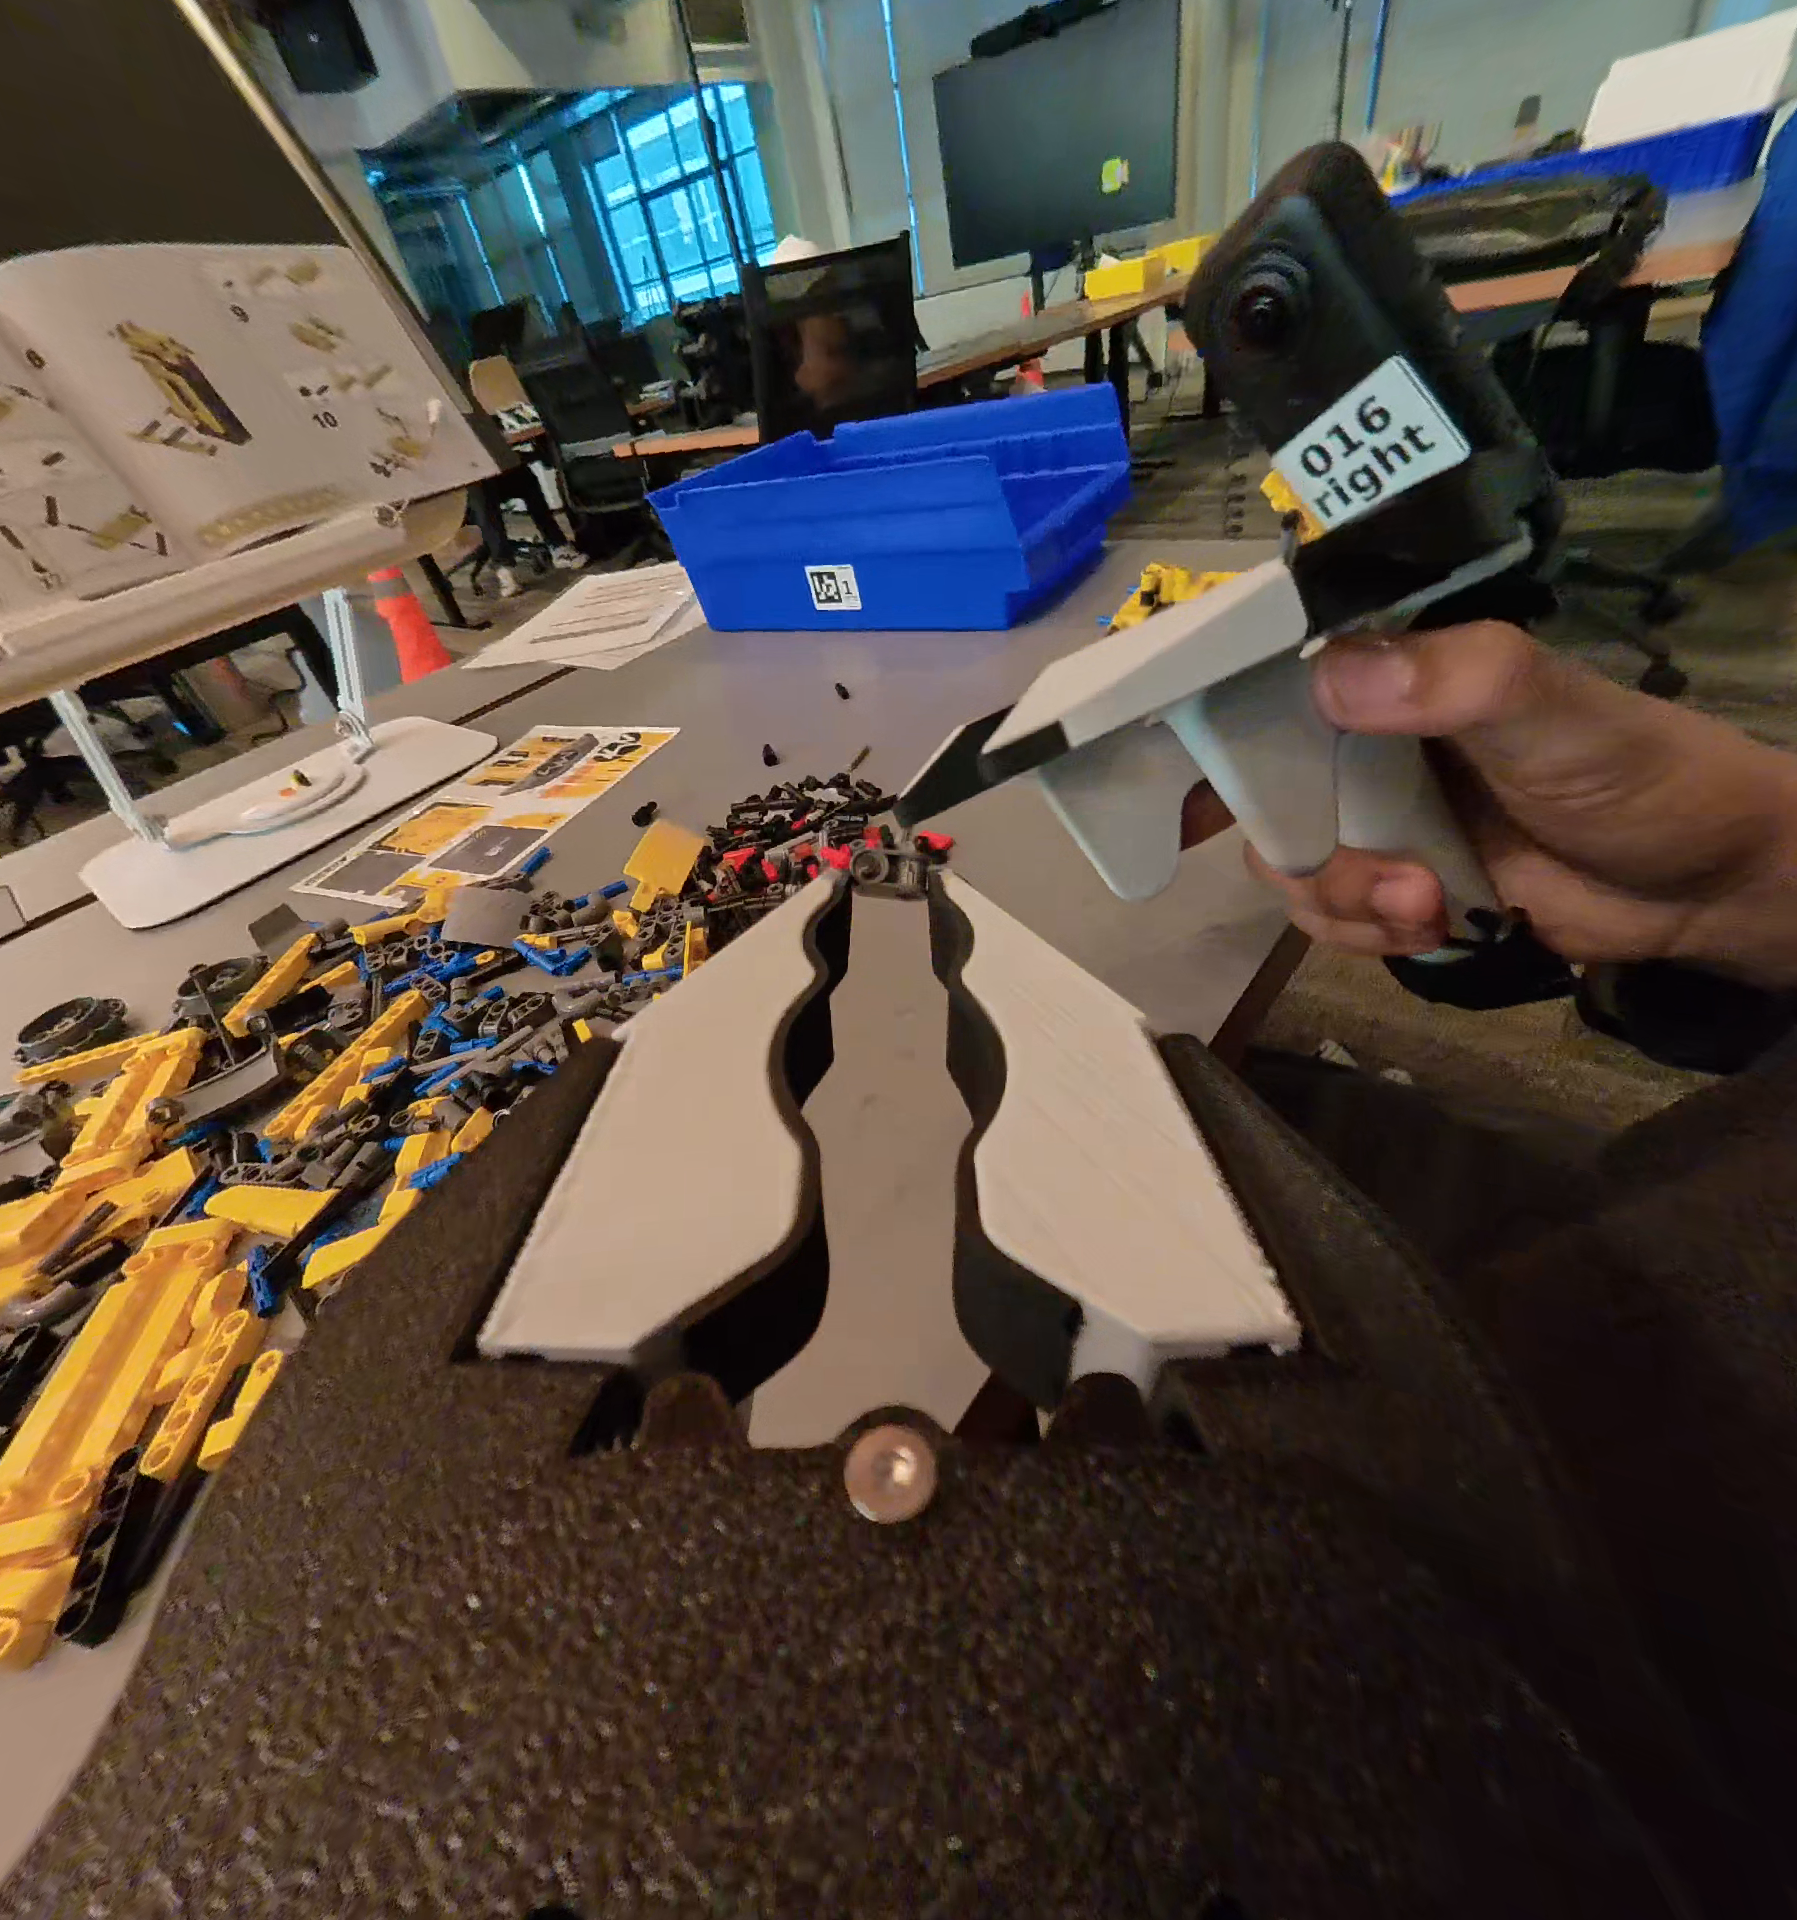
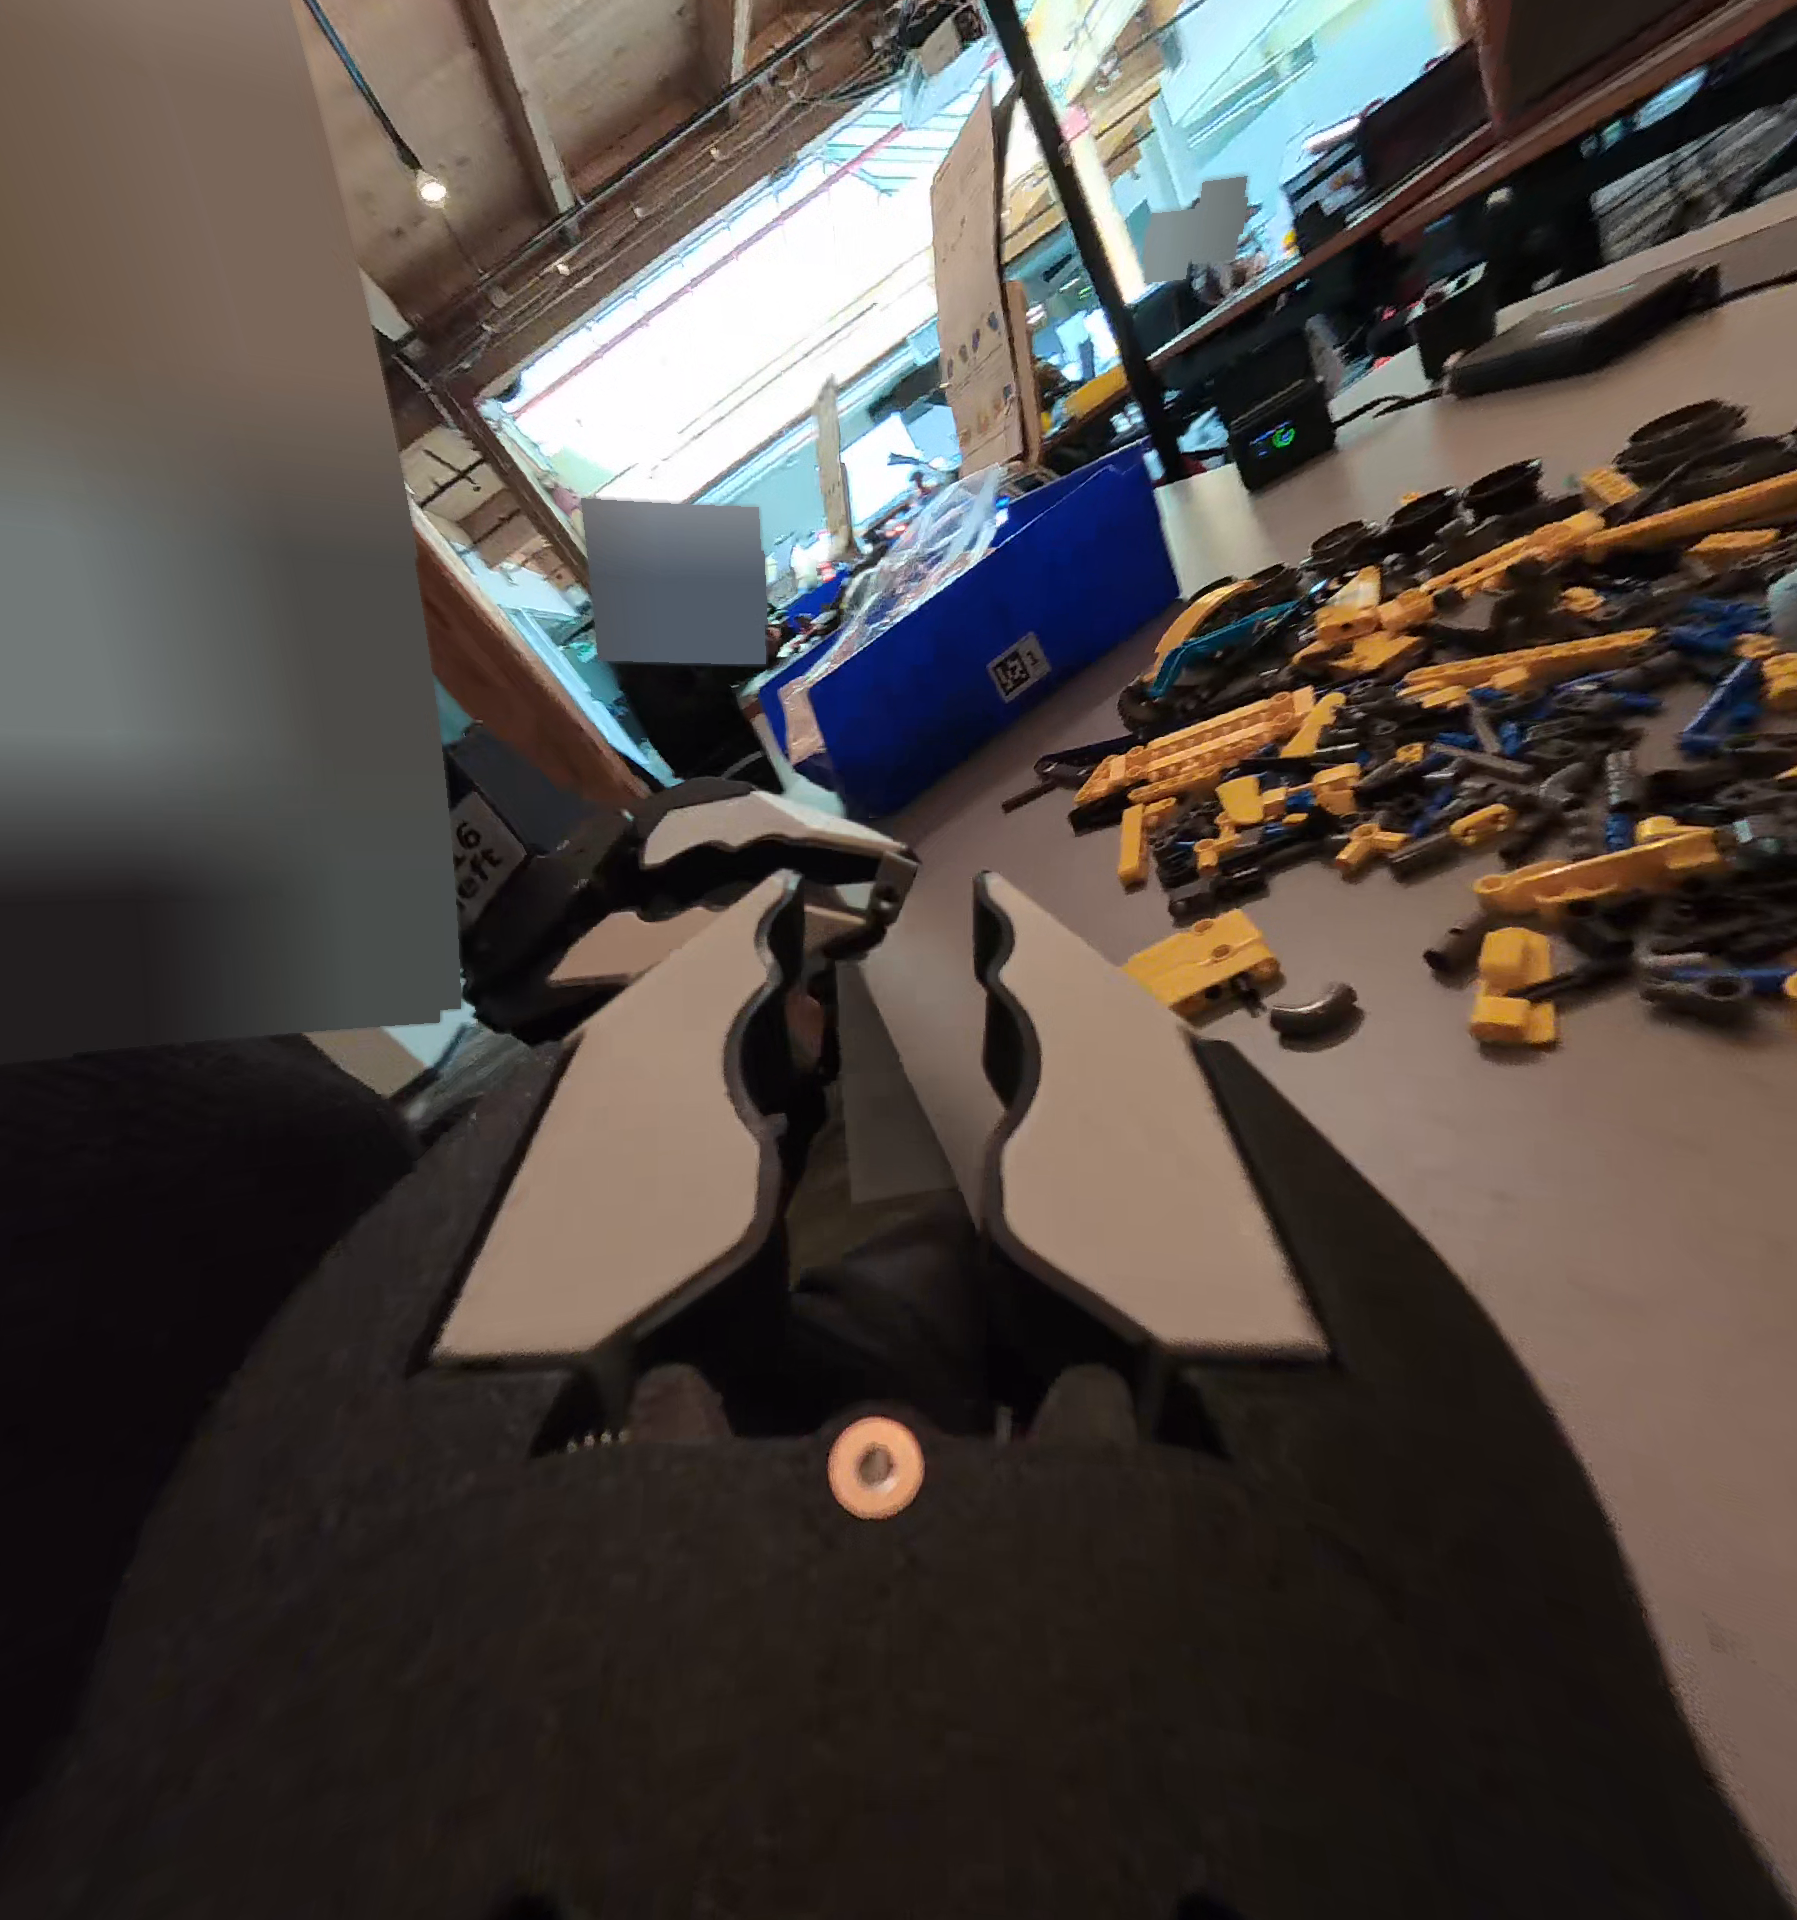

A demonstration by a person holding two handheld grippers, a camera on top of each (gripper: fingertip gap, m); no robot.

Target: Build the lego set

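Note:
My left gripper [image 1: 889, 871] is shut on a small dark grey connector piece [image 1: 886, 864], held just above the grey table [image 1: 1112, 935] over a heap of small black and red pins [image 1: 800, 821]. My right gripper [image 1: 920, 808], held in a hand [image 1: 1559, 790], comes in from the right with its dark tip right beside that piece. In the right wrist view my right gripper [image 2: 886, 891] is open and empty. The left gripper [image 2: 769, 847] reaches across its tips from the left, and the small dark piece [image 2: 886, 906] sits between the open fingers.
A pile of yellow, blue and black building pieces [image 1: 250, 1101] covers the table's left side and also shows in the right wrist view [image 2: 1496, 727]. A blue bin [image 1: 904, 520] stands at the back. An open instruction booklet on a stand [image 1: 177, 416] and a sticker sheet [image 1: 499, 810] are at the left. The table edge [image 1: 1258, 987] is close on the right.

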